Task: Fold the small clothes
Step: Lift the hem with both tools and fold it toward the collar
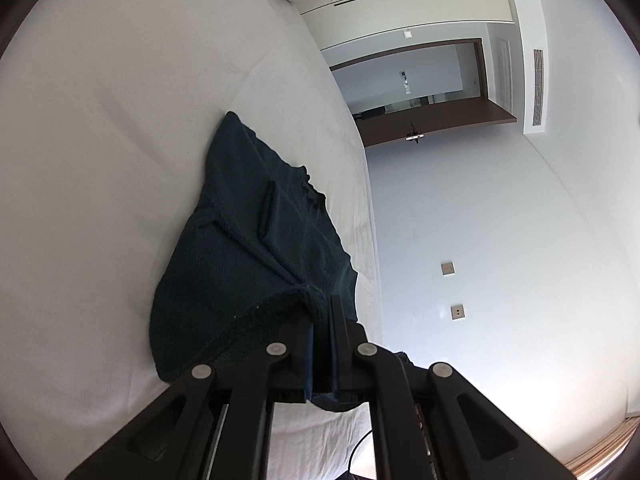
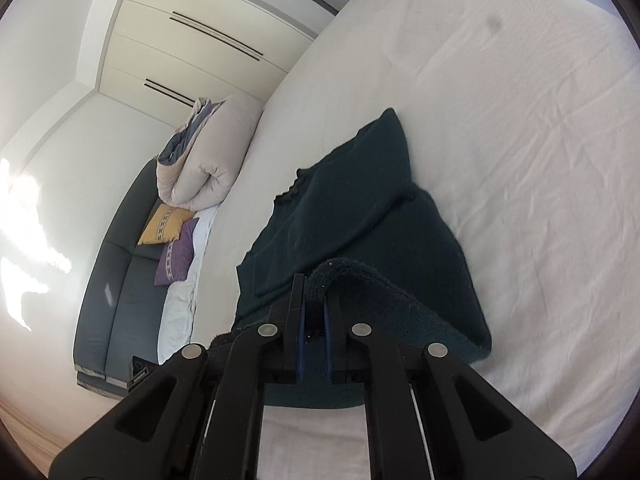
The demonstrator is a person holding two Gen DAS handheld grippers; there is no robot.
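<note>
Dark green knitted garment [image 1: 248, 248] spread on a white bed sheet [image 1: 100, 140], seen from two gripper cameras. Left gripper [image 1: 322, 312] has its jaws closed tight on one ribbed edge of the garment, lifting that edge off the sheet while the far part lies flat. Right gripper [image 2: 316, 292] is likewise clamped on another stretch of the garment's [image 2: 360, 200] hem, which bunches up between its blue-padded fingers [image 2: 301, 344]. The lifted cloth slopes down from both grippers to the bed sheet [image 2: 520, 160], with creases running across its middle. Beside the bed, in the right view, a rolled duvet [image 2: 208, 160] rests on a grey sofa [image 2: 120, 272] with a yellow cushion [image 2: 164, 226] and a purple cushion [image 2: 176, 258] touching each other.
</note>
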